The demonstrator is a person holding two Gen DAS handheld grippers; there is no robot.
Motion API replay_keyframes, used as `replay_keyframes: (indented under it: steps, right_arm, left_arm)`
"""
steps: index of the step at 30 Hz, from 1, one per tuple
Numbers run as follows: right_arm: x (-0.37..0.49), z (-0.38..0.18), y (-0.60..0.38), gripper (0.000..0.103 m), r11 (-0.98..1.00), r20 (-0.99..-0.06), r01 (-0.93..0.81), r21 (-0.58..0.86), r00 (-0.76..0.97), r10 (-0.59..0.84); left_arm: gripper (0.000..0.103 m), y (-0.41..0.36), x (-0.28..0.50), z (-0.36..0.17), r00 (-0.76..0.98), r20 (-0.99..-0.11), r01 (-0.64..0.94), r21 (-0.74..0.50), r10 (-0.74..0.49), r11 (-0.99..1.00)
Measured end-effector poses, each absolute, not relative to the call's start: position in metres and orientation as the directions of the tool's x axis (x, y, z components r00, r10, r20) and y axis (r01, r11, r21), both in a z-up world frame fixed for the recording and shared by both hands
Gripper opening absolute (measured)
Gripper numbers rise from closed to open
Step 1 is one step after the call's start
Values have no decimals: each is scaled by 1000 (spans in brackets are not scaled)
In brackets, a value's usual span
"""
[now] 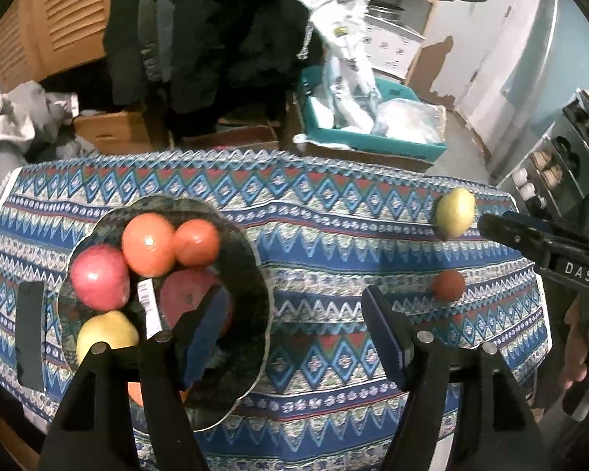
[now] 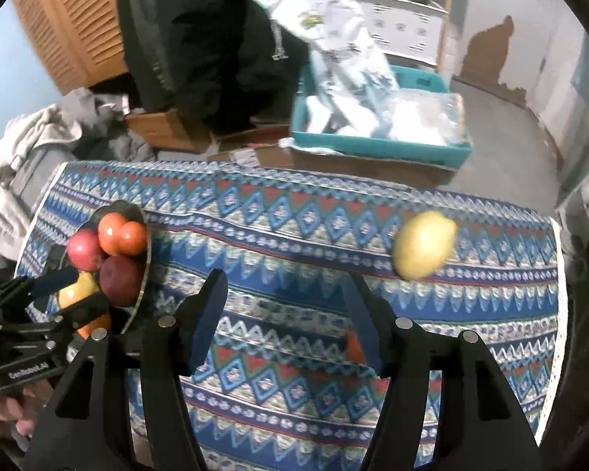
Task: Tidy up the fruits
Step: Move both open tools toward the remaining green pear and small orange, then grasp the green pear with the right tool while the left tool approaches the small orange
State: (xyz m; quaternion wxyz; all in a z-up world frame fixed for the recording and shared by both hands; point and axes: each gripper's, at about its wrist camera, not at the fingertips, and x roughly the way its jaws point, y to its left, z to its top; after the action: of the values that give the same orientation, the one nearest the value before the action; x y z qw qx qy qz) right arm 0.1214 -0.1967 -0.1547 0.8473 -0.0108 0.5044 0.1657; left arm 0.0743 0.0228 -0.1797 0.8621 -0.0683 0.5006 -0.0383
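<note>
The left gripper (image 1: 294, 325) hangs above the patterned tablecloth (image 1: 318, 235) with its blue-padded fingers (image 1: 385, 333) spread wide and nothing between them; its left finger sits over the near edge of the dark scalloped plate (image 1: 255, 274). On that plate lie two orange fruits (image 1: 148, 244) touching each other, a red apple (image 1: 98, 276) at the left, a darker red apple (image 1: 184, 294) partly behind the finger, and a yellow fruit (image 1: 104, 333) nearest the camera, with a white barcode label (image 1: 148, 306) among them. The right gripper (image 2: 286, 310) is likewise spread and empty, above the cloth's middle stripes. Just past its right finger a small red-orange fruit (image 1: 447, 284) rests on the cloth, mostly hidden in the right wrist view. Farther out, near the cloth's far right edge, lies a yellow-green fruit (image 2: 424, 244), well apart from the plate. Beyond the table stand a teal bin (image 2: 377, 145) holding white plastic bags (image 2: 333, 35), cardboard boxes (image 1: 110, 129) and a louvred wooden door (image 2: 70, 19).
</note>
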Motion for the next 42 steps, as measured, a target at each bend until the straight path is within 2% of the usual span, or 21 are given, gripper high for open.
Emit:
replay_keyframes:
  steps: [7,9,15,20,25,28,42]
  right_arm:
    - [123,-159,-243,67,967,-864,-207,147,449,228]
    - [126,-163,-255,67,971,-870,-187,146,444,216]
    - [138,-174,-282,67,980,-882,-145,136,432,187]
    - [150,-187,-293,71,986,-897,-138,97,417,146]
    - [170,-205,-296,72,984,-909,-139,108,387,154]
    - [182,-215,-294,77,985,-914,-135,105,376,149]
    - [227,-270,-302,77,983,-930,-77,165,320,181]
  left_arm:
    - [72,-5,91,-173,485,-859,35,-168,-164,985]
    - [75,-12,95,-172,482,-860,51,-164,-168,985]
    - [76,-29,112,-175,472,-868,74,-136,-154,988]
    - [76,-37,134,-186,452,-880,78,-124,-146,989]
    - [76,-47,156,-199,434,-886,77,-144,-163,987]
    - [76,-55,170,-210,420,-894,85,-134,-157,987]
    - [76,-75,214,-252,356,-921,91,-136,-160,987]
